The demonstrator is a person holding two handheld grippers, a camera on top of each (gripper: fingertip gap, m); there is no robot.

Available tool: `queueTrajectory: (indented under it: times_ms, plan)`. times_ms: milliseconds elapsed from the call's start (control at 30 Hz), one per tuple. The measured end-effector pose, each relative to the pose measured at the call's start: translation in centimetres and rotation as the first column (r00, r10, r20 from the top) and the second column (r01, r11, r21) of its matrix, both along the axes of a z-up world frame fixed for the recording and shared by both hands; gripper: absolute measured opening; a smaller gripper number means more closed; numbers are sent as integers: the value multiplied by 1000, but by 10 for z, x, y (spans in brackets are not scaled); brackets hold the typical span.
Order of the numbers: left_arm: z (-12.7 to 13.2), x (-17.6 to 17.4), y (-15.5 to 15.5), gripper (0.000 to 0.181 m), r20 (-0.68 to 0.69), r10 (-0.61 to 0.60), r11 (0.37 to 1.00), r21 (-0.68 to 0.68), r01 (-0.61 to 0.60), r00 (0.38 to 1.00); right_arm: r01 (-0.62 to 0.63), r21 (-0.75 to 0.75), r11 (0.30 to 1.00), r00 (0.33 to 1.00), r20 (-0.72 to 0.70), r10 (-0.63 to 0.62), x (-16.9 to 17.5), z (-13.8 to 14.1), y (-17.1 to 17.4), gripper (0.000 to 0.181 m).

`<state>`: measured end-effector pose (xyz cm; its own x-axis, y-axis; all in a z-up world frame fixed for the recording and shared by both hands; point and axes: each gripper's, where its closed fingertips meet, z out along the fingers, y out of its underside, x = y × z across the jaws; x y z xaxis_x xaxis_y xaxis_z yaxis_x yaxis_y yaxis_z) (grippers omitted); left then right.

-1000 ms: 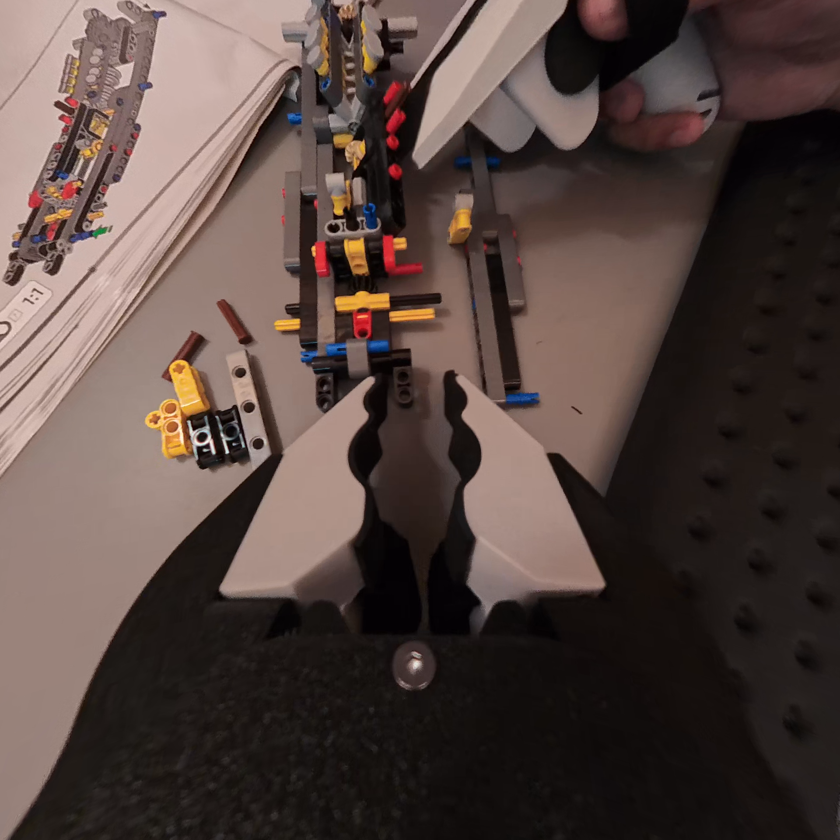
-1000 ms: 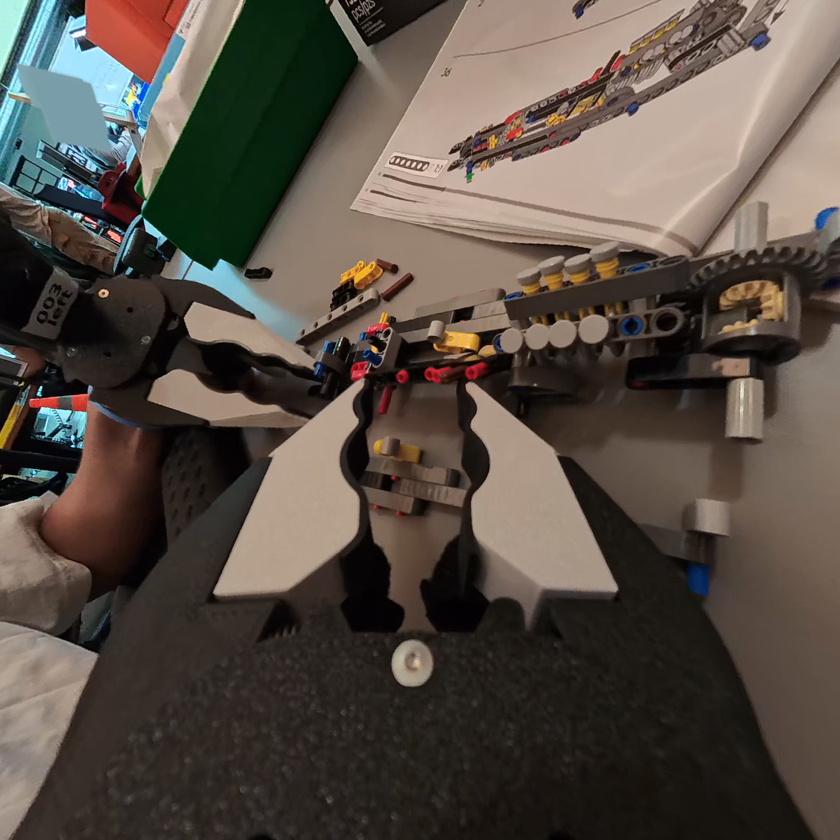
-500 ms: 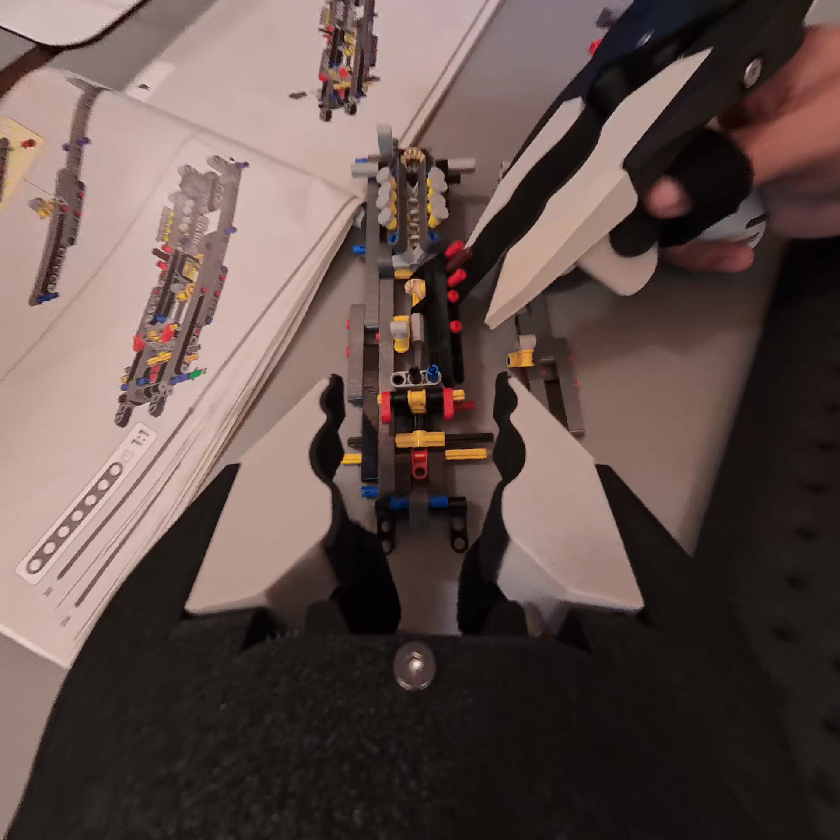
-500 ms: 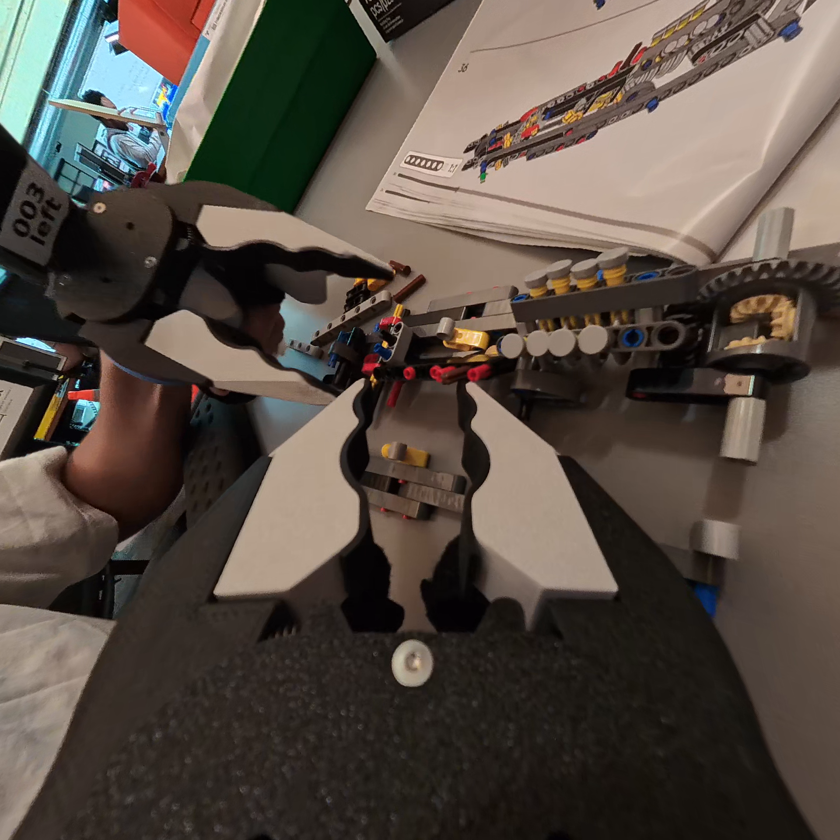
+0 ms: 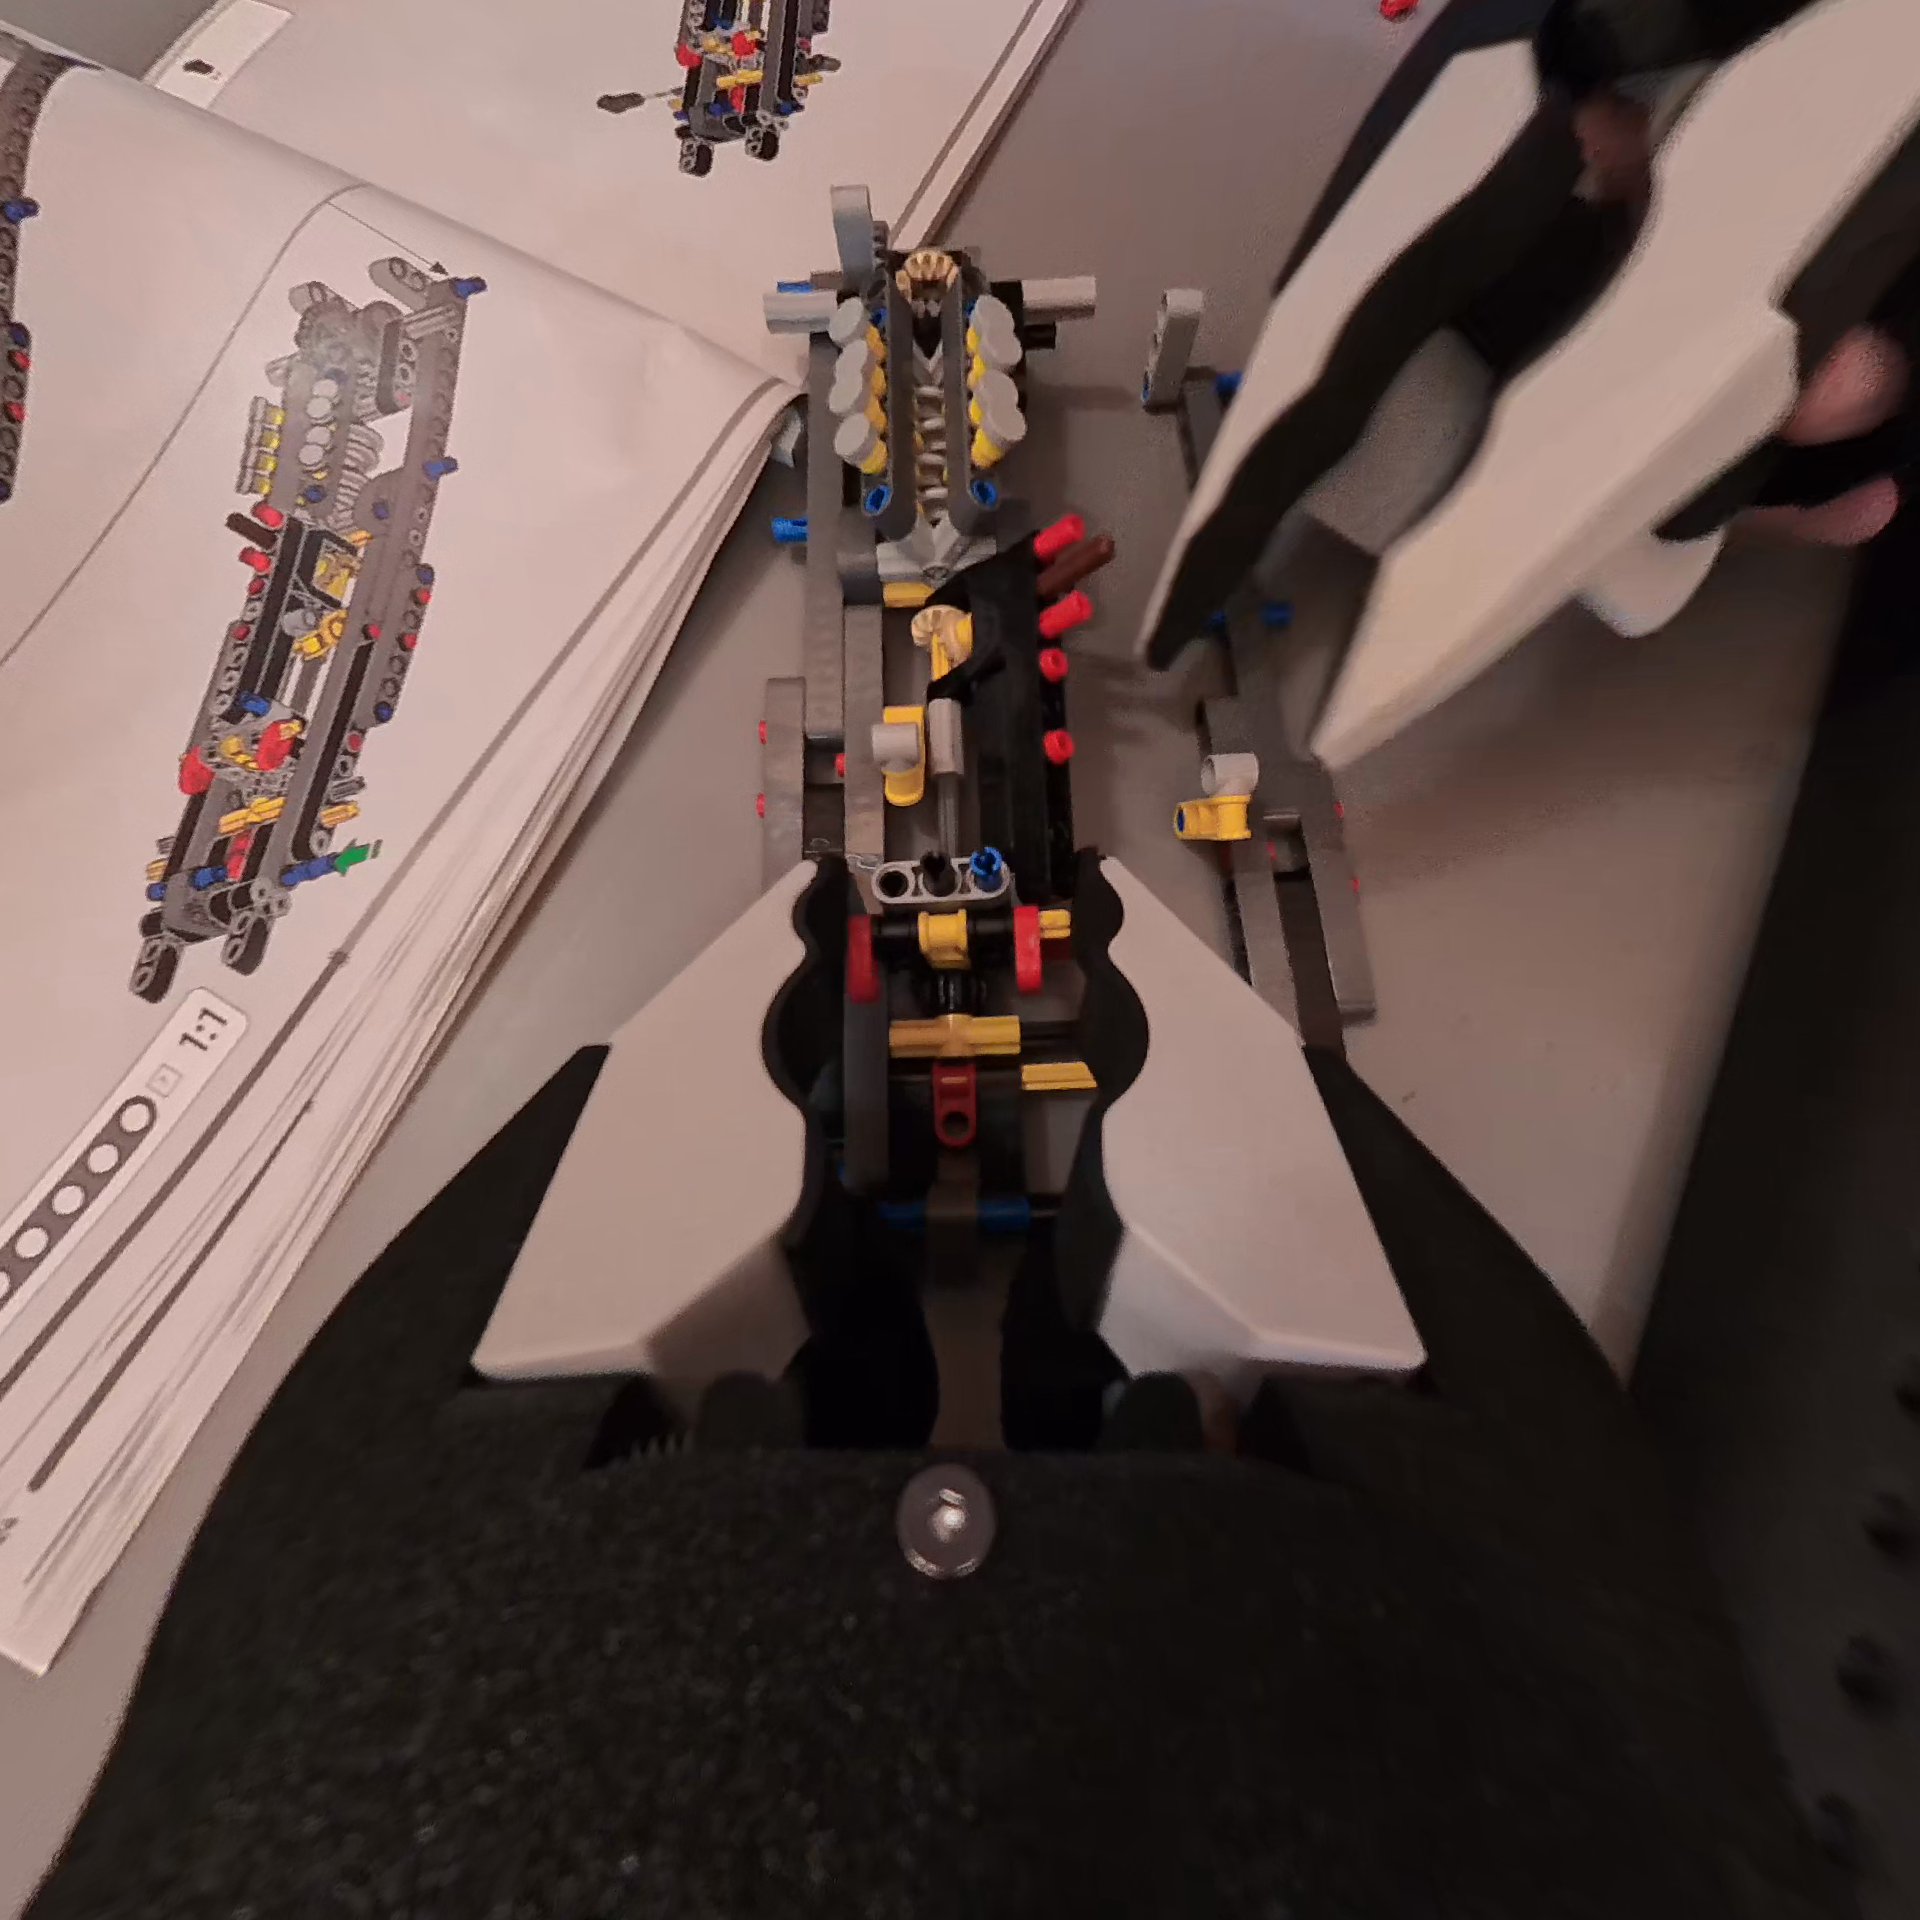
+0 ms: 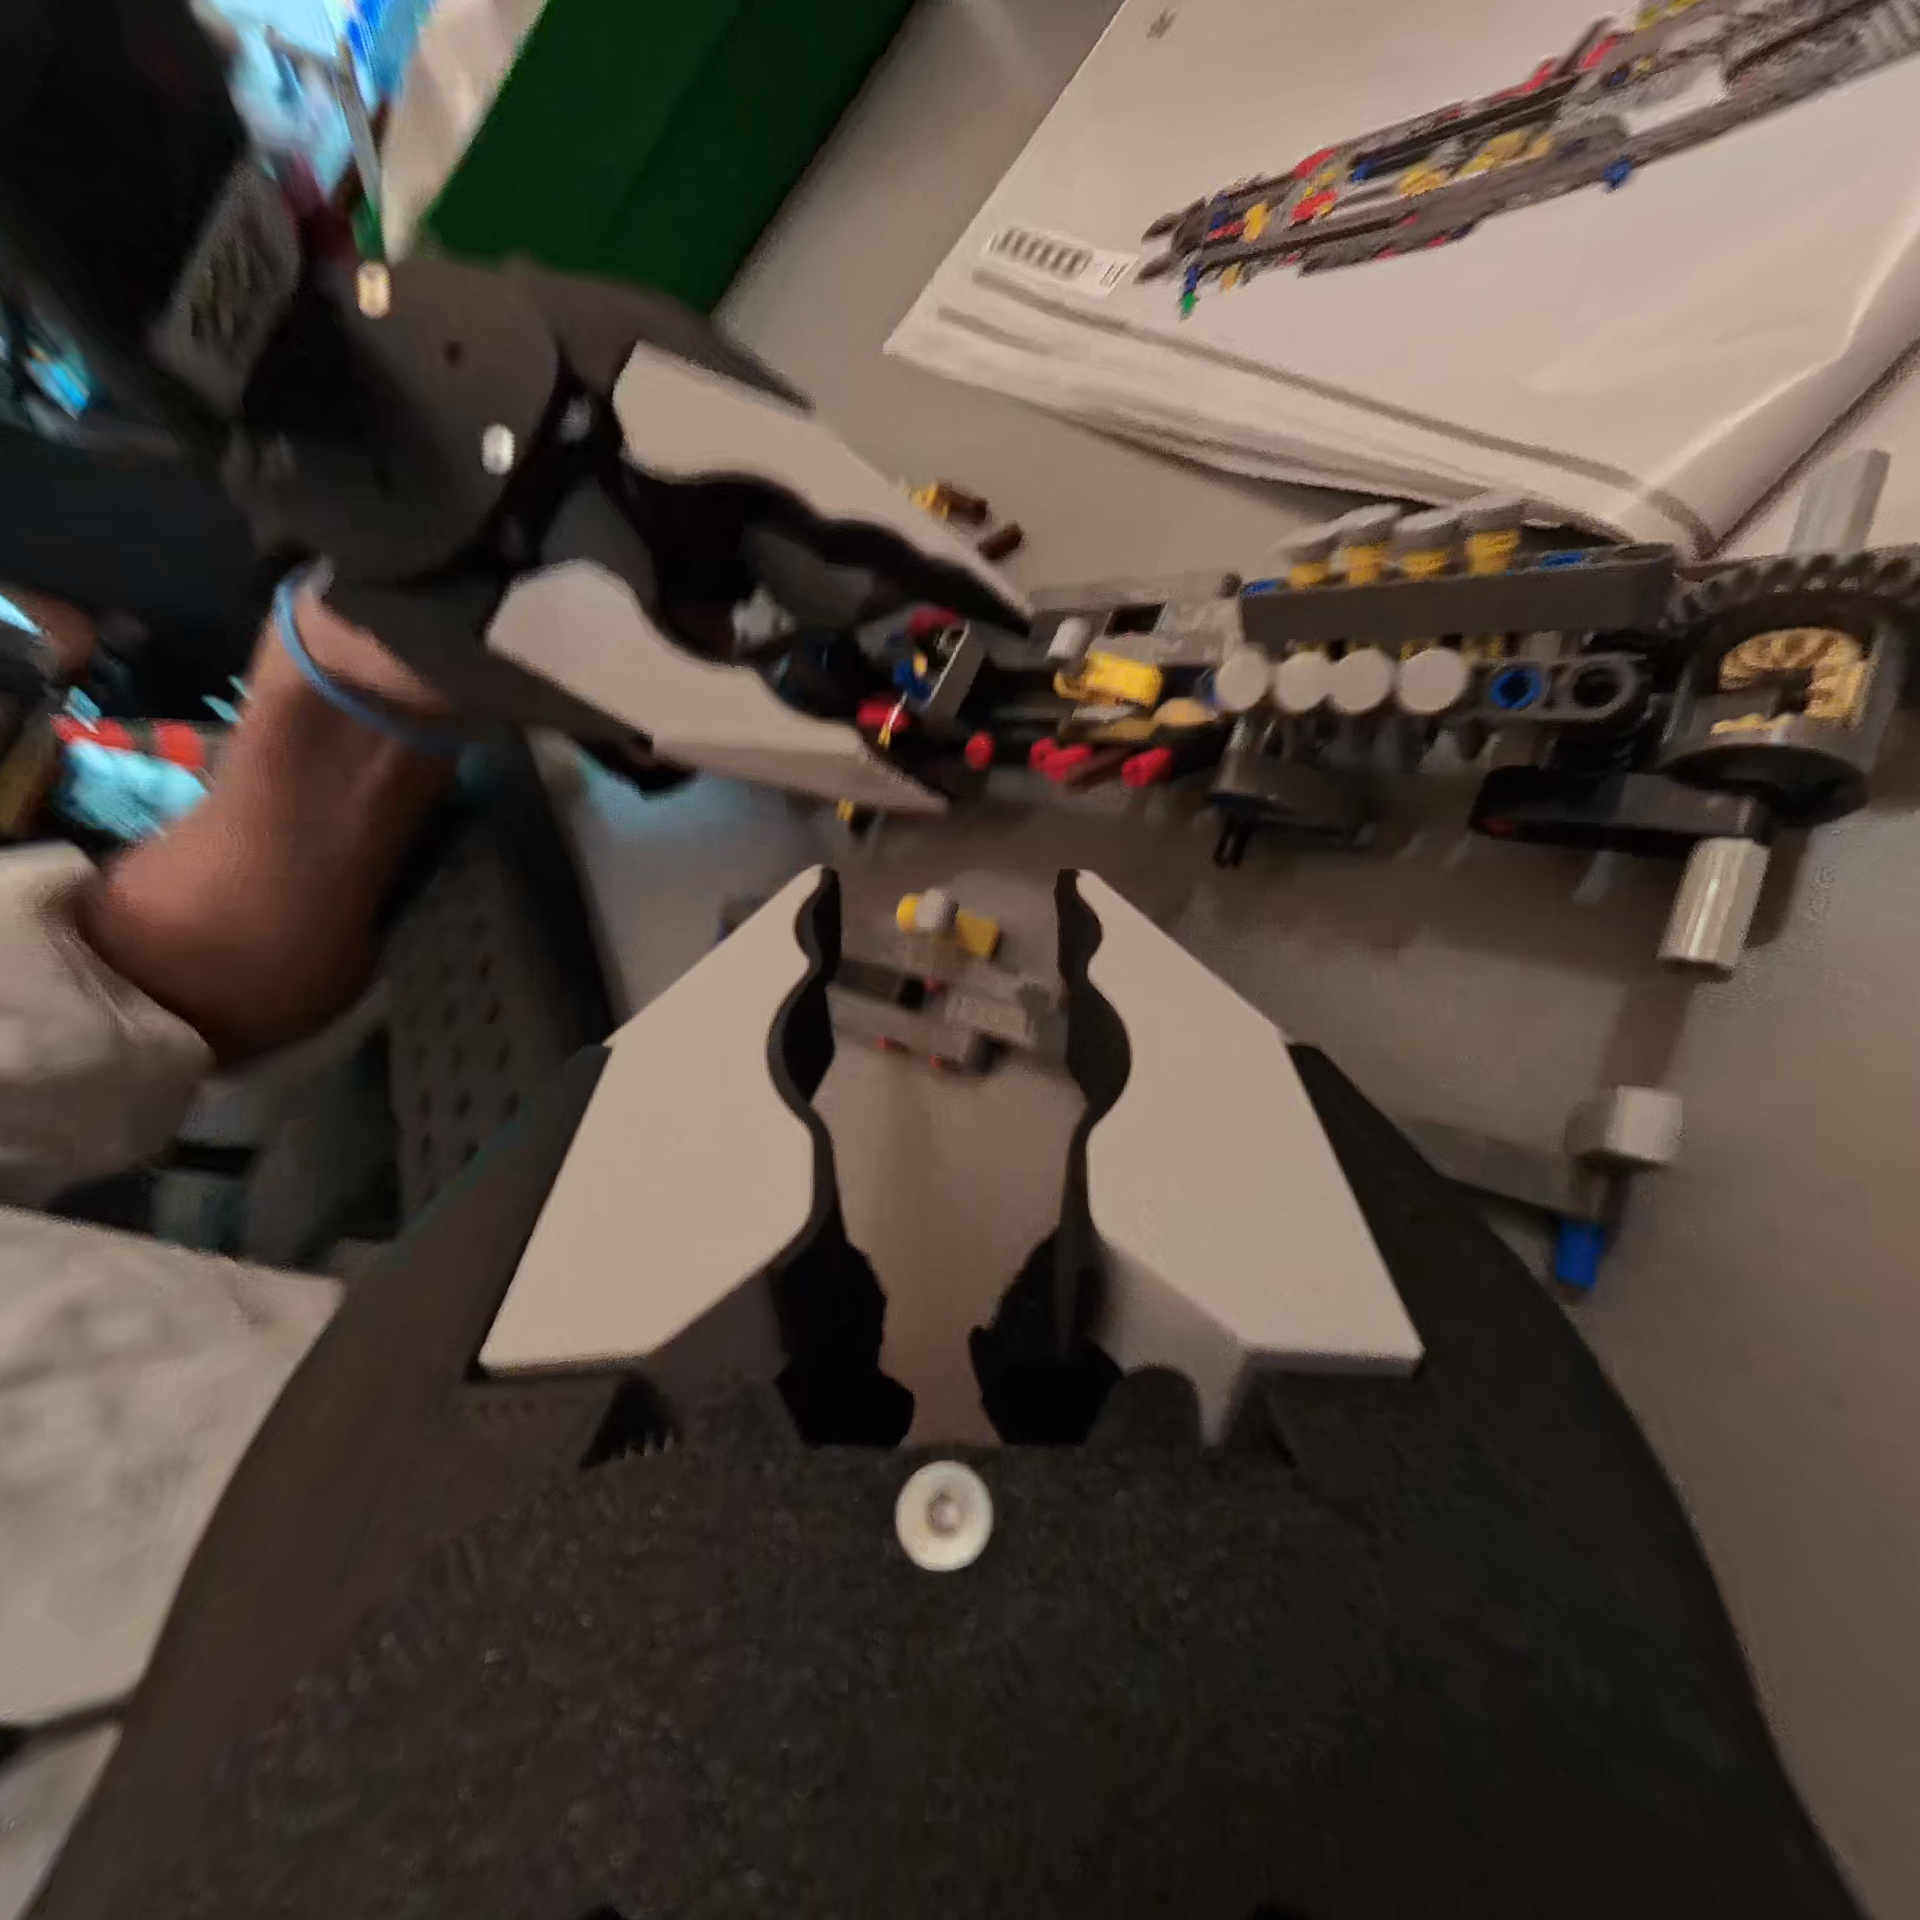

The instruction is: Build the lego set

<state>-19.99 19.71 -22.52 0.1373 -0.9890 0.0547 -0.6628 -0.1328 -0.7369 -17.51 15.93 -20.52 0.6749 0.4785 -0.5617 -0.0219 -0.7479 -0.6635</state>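
We see the chassis [image 5: 935, 644] lying lengthwise on the grey worktop [image 5: 1507, 935], its engine end with grey cylinders and a tan gear farthest from the left camera. The near end of it sits between the fingers of the left gripper [image 5: 954, 883], whose jaws stand wide on either side of the frame; whether the pads actually touch it we cannot tell. Red pins and one brown pin stick out of the chassis side that faces the right gripper [image 5: 1236, 707]. From the right wrist view, blurred by motion, we see the left gripper [image 6: 977, 707] reaching over the same end of the chassis [image 6: 1351, 675].

Just beside the chassis, well clear of it, lies a subassembly [image 5: 1288, 862] of grey beams with a yellow connector. In the right wrist view it [image 6: 945, 987] shows between the tips of the right gripper [image 6: 943, 883], which hovers above it with jaws apart and nothing held.

On the other side of the chassis the open manual [image 5: 364, 520] rests on the worktop, its page edge just touching the engine end. Beyond the manual [image 6: 1455, 260] stands a green box [image 6: 644, 125]. A dark studded mat [image 5: 1787, 1247] borders the worktop.
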Motion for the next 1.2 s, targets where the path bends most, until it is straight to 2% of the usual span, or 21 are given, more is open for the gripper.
queueTrajectory:
  times_ms: [100,267,400,600,733,900,1033,1200]
  plan:
    - [0,-1,-1,41,2,-1,1000,-11,1,1000,-49,119,992,963,270,15,9,-11,-19,44]
    - [0,-2,-5,41,-10,-6,1000,-1,6,1000,-23,162,987,883,467,-56,11,-21,-29,42]
    - [0,-4,-11,41,-6,-15,1000,-8,15,1000,-1,180,984,880,468,-85,13,-24,-22,36]
    - [0,-6,-11,41,-9,-10,1000,-3,10,1000,-33,169,985,885,462,-50,6,-23,-19,35]
    - [-1,-6,-11,41,-19,-17,1000,24,17,1000,-30,209,977,855,512,-83,27,-14,-17,32]
    - [-1,-7,-9,41,-35,-17,997,75,19,999,-26,133,991,860,509,-45,36,-29,-17,33]
    - [-1,-7,-8,42,-38,-17,994,108,22,999,-10,169,986,821,564,-88,42,-30,-10,7]
    - [-1,-7,-8,42,-41,-18,993,113,22,999,-15,179,984,810,580,-93,41,-30,-10,3]
